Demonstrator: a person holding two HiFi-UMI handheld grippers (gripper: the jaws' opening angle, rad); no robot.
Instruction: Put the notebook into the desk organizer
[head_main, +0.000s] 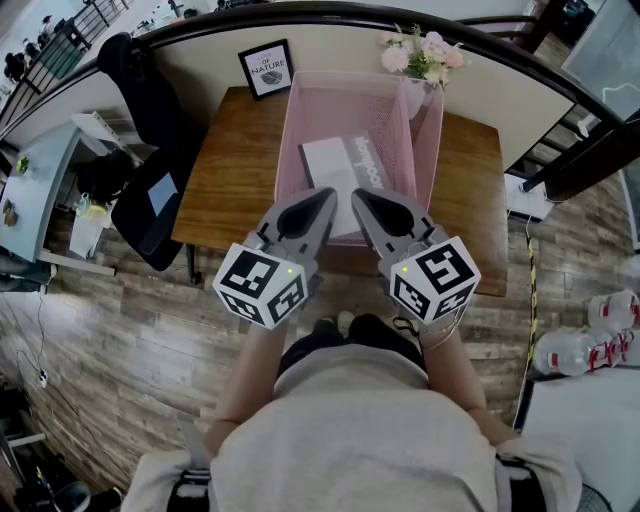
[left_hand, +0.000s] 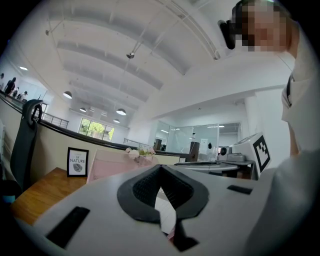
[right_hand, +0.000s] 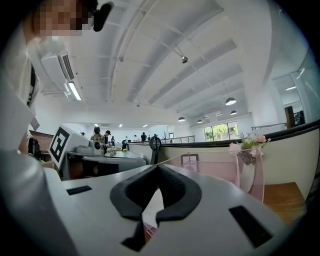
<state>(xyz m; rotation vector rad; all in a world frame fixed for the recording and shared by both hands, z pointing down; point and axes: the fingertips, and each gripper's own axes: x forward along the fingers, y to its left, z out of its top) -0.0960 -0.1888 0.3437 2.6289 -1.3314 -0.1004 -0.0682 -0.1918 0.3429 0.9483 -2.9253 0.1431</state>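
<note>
A pink mesh desk organizer (head_main: 424, 150) stands on the wooden table (head_main: 235, 190). A white notebook (head_main: 335, 172) with dark lettering lies flat inside it. My left gripper (head_main: 329, 192) and right gripper (head_main: 357, 192) hover side by side over the organizer's near edge, both pointing away from the person. Each has its jaws shut with the tips touching and nothing between them. In the left gripper view the left gripper (left_hand: 160, 167) faces the pink organizer (left_hand: 107, 167). In the right gripper view the right gripper (right_hand: 156, 166) faces the same organizer (right_hand: 220, 170).
A framed "NATURE" print (head_main: 266, 68) and a small bunch of flowers (head_main: 420, 55) stand at the table's far edge against a curved wall. A black office chair (head_main: 150, 160) is left of the table. Water bottles (head_main: 585, 345) lie on the floor at right.
</note>
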